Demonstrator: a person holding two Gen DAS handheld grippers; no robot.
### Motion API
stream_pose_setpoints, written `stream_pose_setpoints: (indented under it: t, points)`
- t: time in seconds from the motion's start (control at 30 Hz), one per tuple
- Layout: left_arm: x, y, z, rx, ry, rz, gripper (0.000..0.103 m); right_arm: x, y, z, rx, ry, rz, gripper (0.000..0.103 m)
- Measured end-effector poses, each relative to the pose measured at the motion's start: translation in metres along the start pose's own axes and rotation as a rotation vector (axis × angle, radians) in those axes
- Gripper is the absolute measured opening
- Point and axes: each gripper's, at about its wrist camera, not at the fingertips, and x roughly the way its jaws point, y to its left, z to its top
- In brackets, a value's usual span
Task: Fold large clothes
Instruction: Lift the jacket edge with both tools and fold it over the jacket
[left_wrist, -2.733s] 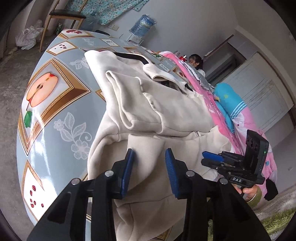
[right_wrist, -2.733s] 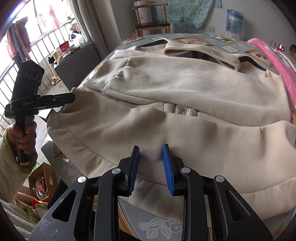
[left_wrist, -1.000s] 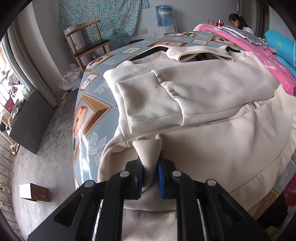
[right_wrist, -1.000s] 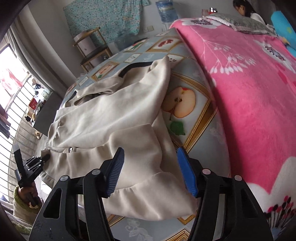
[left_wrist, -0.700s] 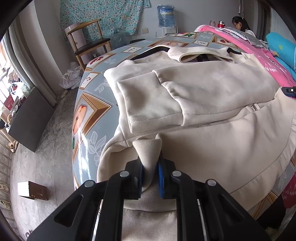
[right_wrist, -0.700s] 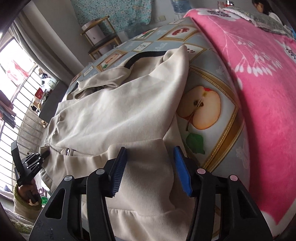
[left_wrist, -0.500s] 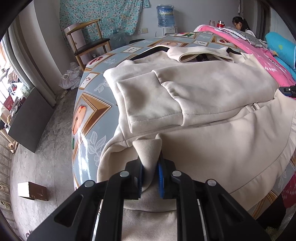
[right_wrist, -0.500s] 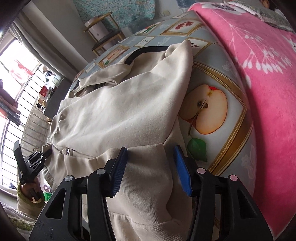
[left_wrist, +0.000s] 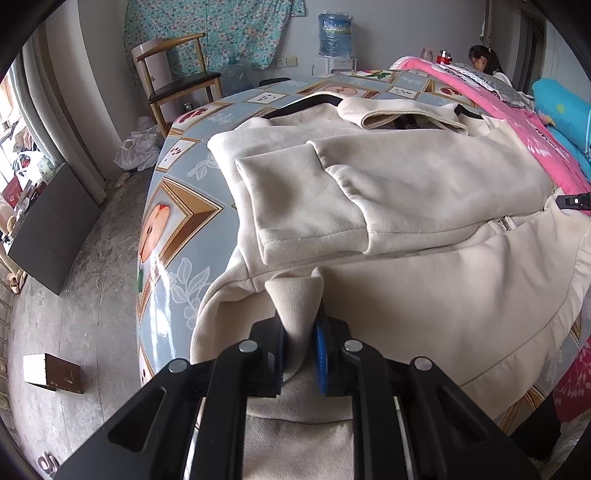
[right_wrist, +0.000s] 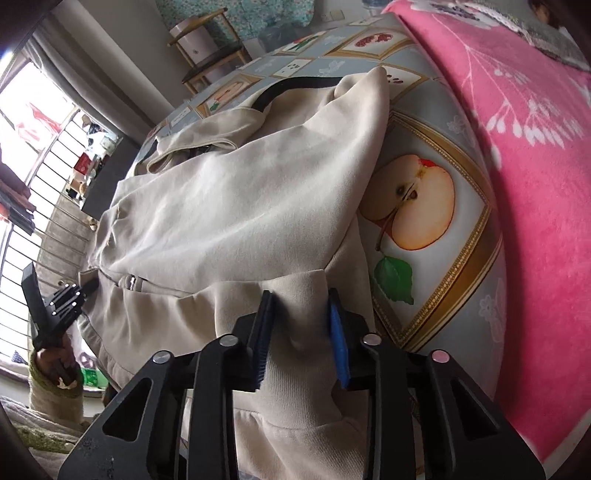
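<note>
Both tools now on the hem, ready for the fold.

The right tool (right_wrist: 300, 338) has just been closing, with a bunched ridge of the hoodie (right_wrist: 236, 206) between its pads, at the hem near the counter's (right_wrist: 436, 266) near edge beside the pink blanket (right_wrist: 535, 155). The left tool (left_wrist: 298, 345) is clamped on a fold of the same hem at the opposite near corner. The hoodie lies spread across the counter, one sleeve (left_wrist: 295, 206) folded over it. With both hem corners taken, lifting the bottom toward the collar looks next.
</note>
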Motion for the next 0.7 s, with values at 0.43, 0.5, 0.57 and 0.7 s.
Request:
stream_pose_setpoints:
  t: [0.43, 0.5, 0.57, 0.7]
  points:
    - [0.000, -0.005, -0.001, 0.020, -0.008, 0.034, 0.013, -0.007, 0.053, -0.018, -0.163, -0.101, -0.340, 0.010]
    - [-0.001, -0.009, 0.000, 0.038, -0.006, 0.056, 0.013, -0.006, 0.056, -0.017, -0.161, -0.110, -0.354, 0.010]
    - [-0.003, -0.013, 0.000, 0.055, -0.006, 0.078, 0.013, -0.008, 0.060, -0.018, -0.165, -0.121, -0.372, 0.010]
    - [-0.006, -0.015, -0.001, 0.069, -0.013, 0.100, 0.013, -0.012, 0.067, -0.017, -0.171, -0.137, -0.394, 0.010]
